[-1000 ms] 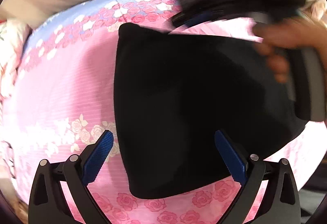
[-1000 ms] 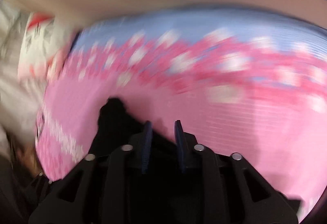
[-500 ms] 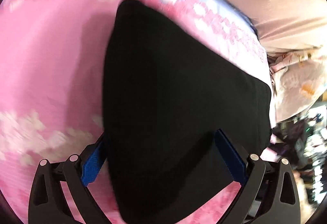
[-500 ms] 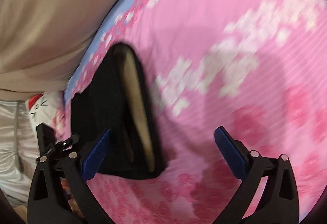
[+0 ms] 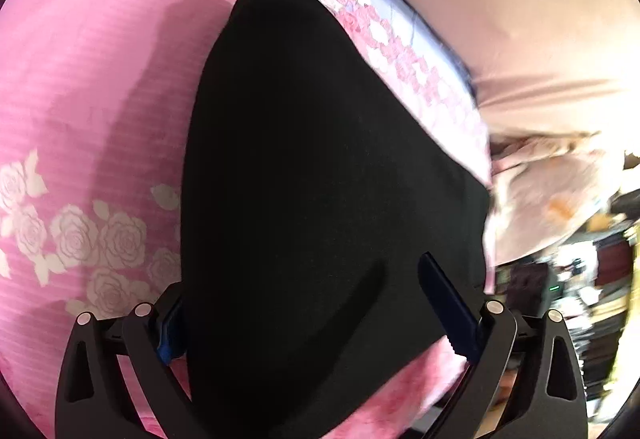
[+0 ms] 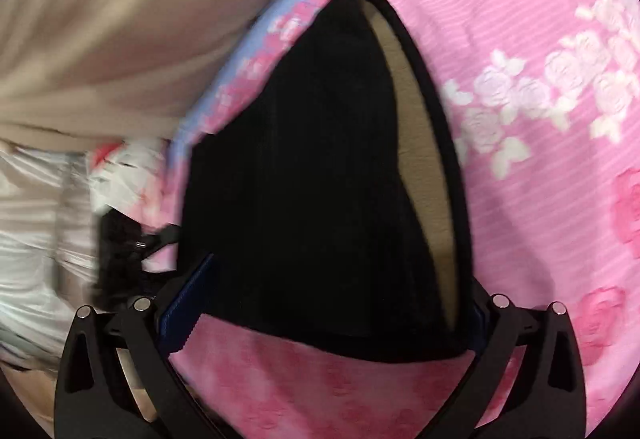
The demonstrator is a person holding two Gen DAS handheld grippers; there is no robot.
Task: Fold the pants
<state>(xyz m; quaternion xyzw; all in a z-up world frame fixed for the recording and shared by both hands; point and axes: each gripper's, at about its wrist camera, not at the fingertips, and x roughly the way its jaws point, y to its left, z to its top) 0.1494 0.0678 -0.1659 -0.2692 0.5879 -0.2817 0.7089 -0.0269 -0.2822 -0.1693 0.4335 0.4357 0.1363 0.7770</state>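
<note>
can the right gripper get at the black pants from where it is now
Probably yes. The right gripper is open, its fingers either side of the pants' near edge on the pink bedspread, with nothing in between.

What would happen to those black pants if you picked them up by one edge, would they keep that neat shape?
Probably not. The pants are soft cloth lying flat on the pink bedspread, so the free part would likely droop. The folded layers gape at one edge, showing tan lining, so they could slide apart. They look light.
</note>
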